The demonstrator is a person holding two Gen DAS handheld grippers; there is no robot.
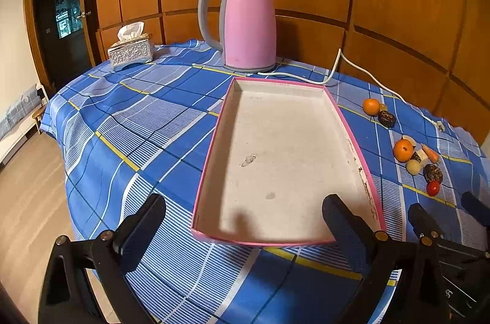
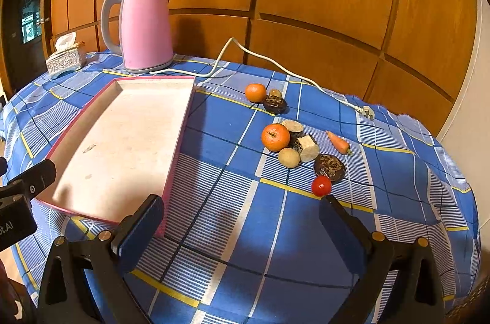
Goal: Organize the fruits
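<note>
The left tongs (image 1: 245, 229) are held wide open above the near end of the shallow pink-rimmed rectangular tray with a white floor (image 1: 306, 85); nothing is gripped between the dark blue pads (image 1: 346, 235). The right tongs (image 2: 242, 229) are likewise spread apart and empty, poised over the blue checked tablecloth of the tabletop (image 2: 232, 232), just right of the tray's near corner.

In the right wrist view, the fruits are found on the cloth at the 1 to 2 o'clock side of the tray, apart from it. A small red cherry tomato (image 2: 321, 185) lies nearest, just beyond the right pad (image 2: 340, 232). Behind it a dark brown, flaky round item (image 2: 329, 167) is seen, then a pale yellow-green round fruit (image 2: 288, 157), a cream cut block (image 2: 307, 146), a larger orange tangerine (image 2: 275, 137) and a small orange carrot (image 2: 338, 142) at 3 o'clock of that cluster. Farther back, a second orange tangerine (image 2: 255, 92) is set touching a dark wrinkled round fruit (image 2: 275, 104).

At 12 o'clock of the tray a pink electric kettle with a grey handle (image 1: 248, 23) stands upright; its white power cord (image 2: 275, 63) is trailed across the cloth, the plug lying loose. A silver embossed tissue box (image 1: 130, 52) is placed at 10 o'clock.
</note>
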